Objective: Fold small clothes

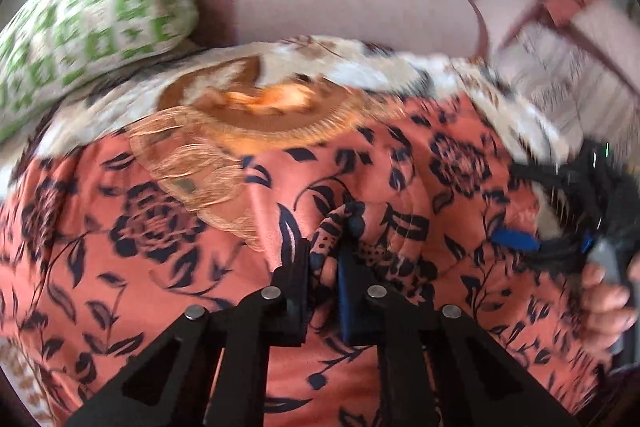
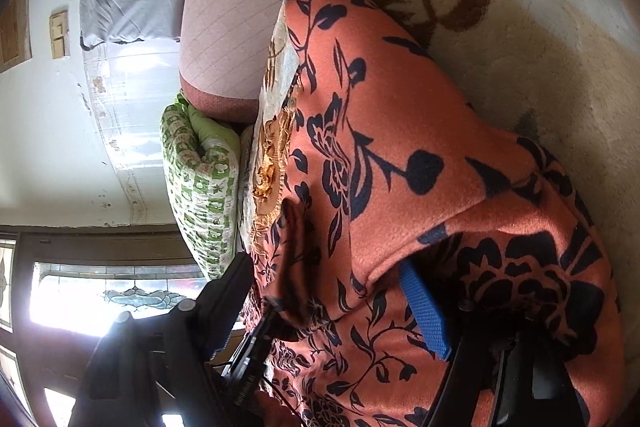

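Left jaws pinch orange floral garment (image 1: 160, 227); right jaws spread. Leaf-print blanket (image 2: 520, 47) beneath, green pillow (image 1: 92, 27) behind.

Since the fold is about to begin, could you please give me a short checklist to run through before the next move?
1. Left hand-held gripper pinches a ridge of the orange floral garment: ok, jaws shut on the fabric.
2. Right hand-held gripper has a grip: not ok, jaws stand wide, with cloth draped over the blue-padded finger.
3. Garment lies flat: not ok, it is bunched and humped in the right wrist view.
4. Garment rests on the cream leaf-print blanket: ok.
5. Green patterned pillow clear of the garment: ok.
6. Garment edges located: cannot tell.
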{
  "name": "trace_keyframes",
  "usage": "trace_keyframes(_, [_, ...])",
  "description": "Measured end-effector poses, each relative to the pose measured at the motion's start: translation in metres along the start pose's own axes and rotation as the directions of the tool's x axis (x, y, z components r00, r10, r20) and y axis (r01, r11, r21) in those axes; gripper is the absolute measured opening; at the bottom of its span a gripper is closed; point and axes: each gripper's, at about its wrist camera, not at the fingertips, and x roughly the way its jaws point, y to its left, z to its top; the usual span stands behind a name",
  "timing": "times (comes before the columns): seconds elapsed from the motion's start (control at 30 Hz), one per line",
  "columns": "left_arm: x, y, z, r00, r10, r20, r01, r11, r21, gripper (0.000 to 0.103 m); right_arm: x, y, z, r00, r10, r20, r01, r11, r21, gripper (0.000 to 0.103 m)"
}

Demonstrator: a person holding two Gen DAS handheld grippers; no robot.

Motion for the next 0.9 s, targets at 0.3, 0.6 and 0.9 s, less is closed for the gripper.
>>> trace_keyframes(0.3, [-0.061,0.127,-0.034,0.978,0.203,0.056,-0.158,0.885,-0.439,0.012,-0.001,0.001,-0.001,1.0,-0.014,0.006,0.014,1.0,-0.025,0.077])
trace_keyframes(0.6, [-0.087,0.149,-0.041,0.978,0.136,0.158,-0.033,0.849,-0.527,0.059,0.007,0.019,-0.02,0.991,0.019,-0.135,-0.03,0.997,-0.077,0.077])
trace_keyframes(0.9, [-0.022,0.07,-0.003,0.982,0.164,0.089,-0.13,0.944,-0.303,0.067,-0.029,0.049,-0.001,1.0,0.007,0.026,0.0,0.959,-0.284,0.06])
